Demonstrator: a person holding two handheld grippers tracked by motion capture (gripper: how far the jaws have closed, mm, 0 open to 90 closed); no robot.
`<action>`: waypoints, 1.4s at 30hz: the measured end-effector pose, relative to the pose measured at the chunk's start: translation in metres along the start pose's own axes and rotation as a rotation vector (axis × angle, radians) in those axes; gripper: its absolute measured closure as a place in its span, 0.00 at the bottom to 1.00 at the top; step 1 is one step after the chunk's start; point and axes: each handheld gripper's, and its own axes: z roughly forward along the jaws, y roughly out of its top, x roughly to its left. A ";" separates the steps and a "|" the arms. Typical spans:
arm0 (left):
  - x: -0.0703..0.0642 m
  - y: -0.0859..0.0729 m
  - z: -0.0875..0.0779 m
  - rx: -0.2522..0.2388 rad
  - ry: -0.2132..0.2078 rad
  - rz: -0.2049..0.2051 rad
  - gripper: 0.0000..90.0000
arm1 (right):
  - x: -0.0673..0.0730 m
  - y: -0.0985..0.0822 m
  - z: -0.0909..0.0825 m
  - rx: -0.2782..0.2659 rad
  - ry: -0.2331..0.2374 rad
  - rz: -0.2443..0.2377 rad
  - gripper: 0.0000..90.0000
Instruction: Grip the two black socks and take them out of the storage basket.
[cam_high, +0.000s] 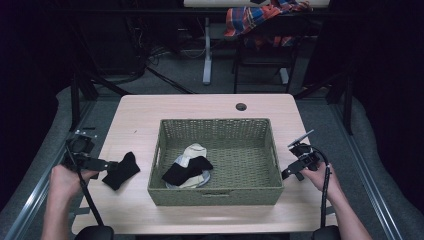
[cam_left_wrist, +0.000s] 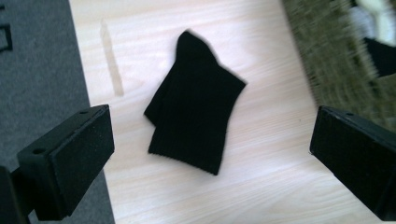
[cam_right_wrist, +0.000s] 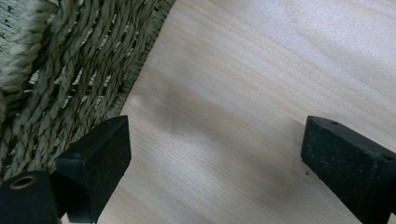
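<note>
Jaws spread wide on both sides, we see each handheld tool released and grasping nothing. At the left edge of the pale wooden worktop (cam_high: 210, 107), the left gripper (cam_high: 111, 164) is held by the person's left hand (cam_high: 64, 181), its tips at the near edge of a folded black ribbed sock (cam_high: 120, 170) that lies flat on the wood just beside the basket's left wall. From the left gripper view we look down between the two black padded jaws at that same black sock (cam_left_wrist: 194, 109), resting on bare wood between them and apart from both, with grey floor showing past the worktop's edge. The rectangular olive-green woven basket (cam_high: 215, 197) sits mid-worktop; inside, toward its front left, a second black sock (cam_high: 189, 169) lies across a cream-and-white sock (cam_high: 194, 152). On the far side, the right gripper (cam_high: 291, 172) hovers just beside the basket's right wall, held by the right hand (cam_high: 325, 179). From the right gripper view we see the woven wall (cam_right_wrist: 56, 79) beside one jaw and bare wood between the two. A plaid cloth (cam_high: 262, 17) drapes over a chair beyond the worktop.
</note>
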 end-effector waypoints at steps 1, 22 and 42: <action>-0.008 0.006 -0.005 -0.008 0.003 0.026 0.00 | 0.001 -0.002 0.003 -0.048 0.011 0.035 0.09; -0.091 0.054 -0.018 -0.056 -0.054 0.297 0.00 | -0.001 -0.002 -0.002 -0.003 0.002 0.011 0.10; -0.154 0.080 0.024 0.029 -0.123 0.466 0.00 | -0.002 -0.001 -0.001 -0.006 0.005 0.007 0.10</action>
